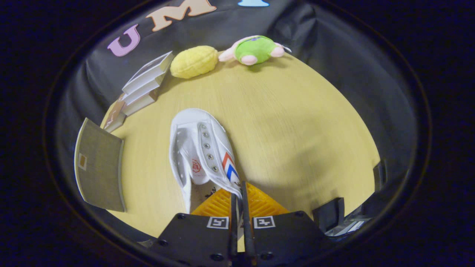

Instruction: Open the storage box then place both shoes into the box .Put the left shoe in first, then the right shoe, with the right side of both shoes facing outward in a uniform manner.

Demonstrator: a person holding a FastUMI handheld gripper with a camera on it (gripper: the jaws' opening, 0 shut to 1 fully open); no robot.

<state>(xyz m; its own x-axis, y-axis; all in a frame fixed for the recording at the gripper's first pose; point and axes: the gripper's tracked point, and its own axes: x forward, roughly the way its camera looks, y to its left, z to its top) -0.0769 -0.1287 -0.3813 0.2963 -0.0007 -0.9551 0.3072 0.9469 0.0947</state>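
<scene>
A white canvas shoe (pixel 202 148) with red and blue chevrons on its side hangs above the wooden table (pixel 297 122), toe pointing away from me. My gripper (pixel 238 193) is shut on the shoe's collar edge near the chevrons, both fingers pressed together on the fabric. The shoe's inside with a red stamp on the insole faces up and left. To the left of the shoe stands a grey fabric flap (pixel 99 167) with a small tan tag, likely the storage box's lid or wall; its inside is hidden.
At the table's far side lie a yellow plush (pixel 194 61) and a green and pink plush toy (pixel 256 50). A stack of books (pixel 143 87) leans at the far left. Dark objects (pixel 330 215) sit at the near right of the fingers.
</scene>
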